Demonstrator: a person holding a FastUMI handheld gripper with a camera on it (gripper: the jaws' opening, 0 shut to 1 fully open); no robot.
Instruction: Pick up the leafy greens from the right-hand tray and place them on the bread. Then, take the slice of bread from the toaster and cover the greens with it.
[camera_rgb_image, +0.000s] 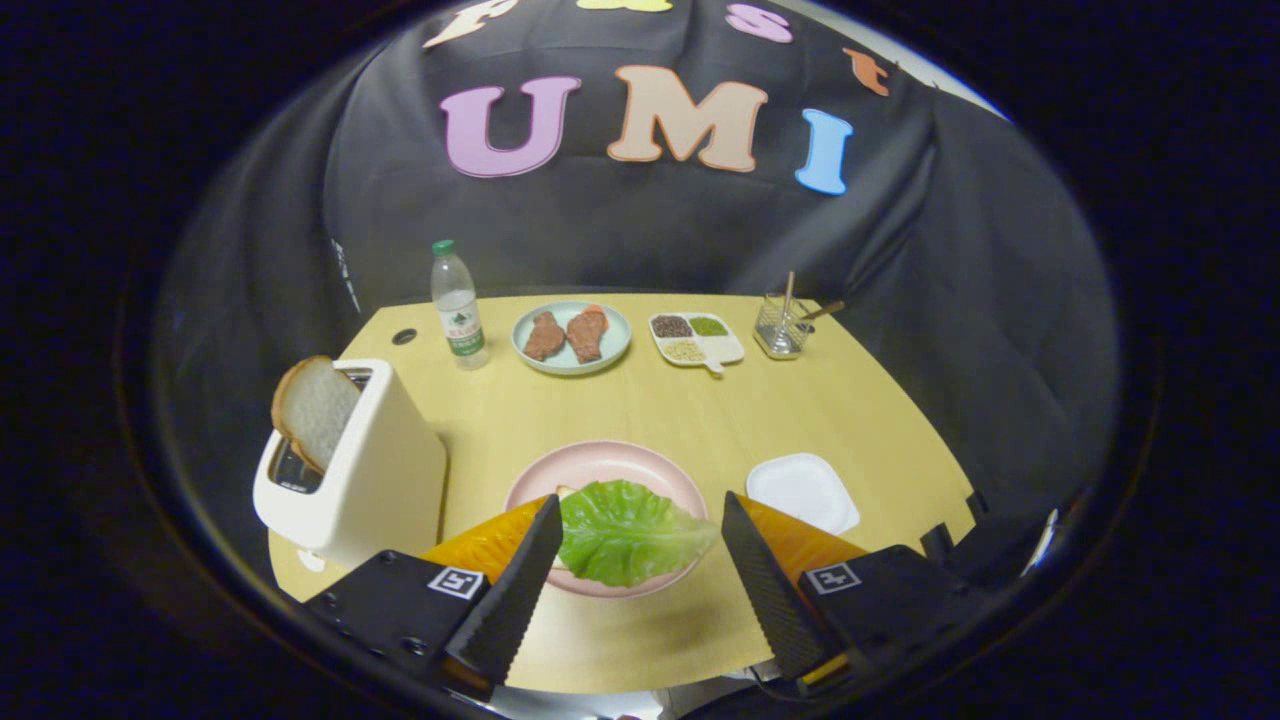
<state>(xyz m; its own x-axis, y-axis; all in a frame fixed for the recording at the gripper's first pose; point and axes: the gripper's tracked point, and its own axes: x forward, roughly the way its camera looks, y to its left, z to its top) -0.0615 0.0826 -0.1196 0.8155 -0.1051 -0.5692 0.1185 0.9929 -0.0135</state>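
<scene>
Leafy greens (628, 544) lie on the pink plate (600, 470) between the wide-open, empty fingers (640, 560), covering bread there. Just beyond the right finger sits a bare white tray (803, 492); off left, a bread slice (312, 410) stands in the toaster (360, 470) on the bench (700, 410).

You've got a light wood surface (640, 410) with a grommet hole (404, 336), creased black cloth wall (960, 260) behind, dim lighting.

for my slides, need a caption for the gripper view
Open gripper above lettuce on the pink plate; bread slice waits in toaster.
</scene>
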